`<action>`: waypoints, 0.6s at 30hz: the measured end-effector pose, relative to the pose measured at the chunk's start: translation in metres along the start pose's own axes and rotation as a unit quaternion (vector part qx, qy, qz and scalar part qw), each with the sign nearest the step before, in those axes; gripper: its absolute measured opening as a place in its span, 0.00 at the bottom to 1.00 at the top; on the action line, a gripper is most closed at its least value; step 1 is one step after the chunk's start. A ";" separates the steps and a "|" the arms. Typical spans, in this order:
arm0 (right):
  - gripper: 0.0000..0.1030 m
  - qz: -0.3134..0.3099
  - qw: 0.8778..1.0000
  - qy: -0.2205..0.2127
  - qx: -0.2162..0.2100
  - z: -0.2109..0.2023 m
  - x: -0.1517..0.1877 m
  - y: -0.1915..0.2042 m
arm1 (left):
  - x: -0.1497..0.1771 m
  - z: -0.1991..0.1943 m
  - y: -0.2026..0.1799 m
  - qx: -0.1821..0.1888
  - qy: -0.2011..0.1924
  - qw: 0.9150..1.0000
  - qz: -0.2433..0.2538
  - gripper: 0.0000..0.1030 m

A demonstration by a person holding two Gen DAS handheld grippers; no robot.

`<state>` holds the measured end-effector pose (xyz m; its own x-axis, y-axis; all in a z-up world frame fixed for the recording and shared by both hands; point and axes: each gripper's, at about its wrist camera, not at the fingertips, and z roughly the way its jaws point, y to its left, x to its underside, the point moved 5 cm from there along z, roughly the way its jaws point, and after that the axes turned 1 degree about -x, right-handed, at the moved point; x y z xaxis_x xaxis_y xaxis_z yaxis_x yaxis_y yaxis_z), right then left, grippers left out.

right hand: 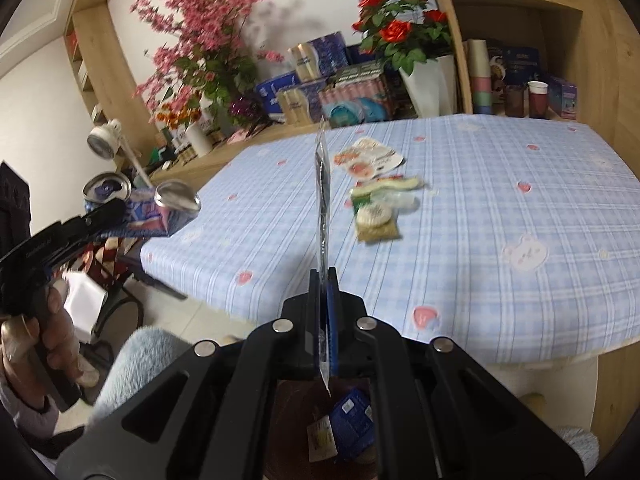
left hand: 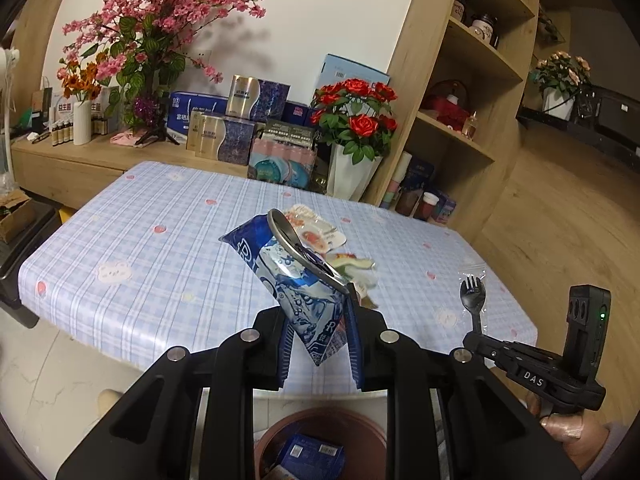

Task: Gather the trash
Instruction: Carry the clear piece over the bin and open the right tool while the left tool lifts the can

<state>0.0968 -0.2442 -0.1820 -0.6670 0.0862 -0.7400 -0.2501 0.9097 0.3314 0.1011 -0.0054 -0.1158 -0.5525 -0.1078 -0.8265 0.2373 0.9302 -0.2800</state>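
My left gripper (left hand: pixel 318 344) is shut on a crushed blue and white can (left hand: pixel 296 280) and holds it above a brown bin (left hand: pixel 276 436). The can also shows at the left of the right wrist view (right hand: pixel 148 208). My right gripper (right hand: pixel 325 320) is shut on a clear wrapper holding a black plastic spork (right hand: pixel 322 184), seen edge-on. The spork also shows in the left wrist view (left hand: pixel 474 296). A blue box (right hand: pixel 354 424) lies in the bin (right hand: pixel 288 400) below. Several food wrappers (right hand: pixel 374 168) lie in the middle of the table (right hand: pixel 520 208).
The table has a blue checked cloth and its near edge is just ahead of both grippers. Behind it stand boxes (left hand: pixel 224 128), a red rose pot (left hand: pixel 354 136), pink blossoms (left hand: pixel 160 32) and wooden shelves (left hand: pixel 472 80). The floor (left hand: pixel 44 380) lies to the left.
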 end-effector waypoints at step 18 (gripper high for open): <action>0.14 -0.026 0.999 0.035 -0.016 0.004 0.023 0.028 | 0.030 -0.018 0.001 0.007 0.008 1.000 -0.003 0.22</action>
<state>0.0772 -0.2155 -0.1917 -0.6995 0.0089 -0.7146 -0.3078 0.8987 0.3125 0.0703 -0.0018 -0.1320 -0.5660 -0.1074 -0.8174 0.2446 0.9249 -0.2909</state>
